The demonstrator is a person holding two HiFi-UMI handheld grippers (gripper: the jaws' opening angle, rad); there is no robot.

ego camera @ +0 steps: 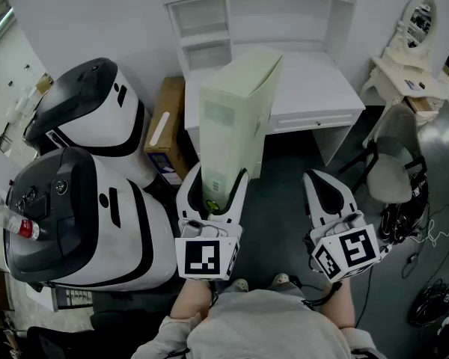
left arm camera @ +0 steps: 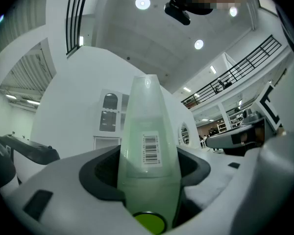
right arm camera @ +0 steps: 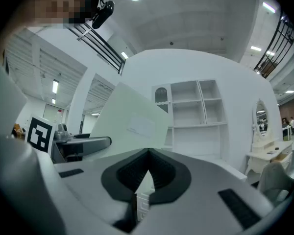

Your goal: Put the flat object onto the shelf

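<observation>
The flat object (ego camera: 236, 118), a pale green file box, stands upright in our left tongs (ego camera: 215, 184), pinched at its lower end, well short of the shelf (ego camera: 202, 32). We judge it stiff, light, smooth-sided, and top-heavy held so low. Our right tongs (ego camera: 322, 187) are pressed together, empty.

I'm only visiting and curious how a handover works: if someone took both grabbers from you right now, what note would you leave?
Left gripper: shut on the pale green file case, which stands upright in its grip.
Right gripper: fingers together, nothing between them, held beside the left one.
Things: the case is in the air, short of the white desk; the shelf unit sits at the back of that desk.
Done: case is in hand.
Left: carry it forward, set it on a shelf, let go.
</observation>
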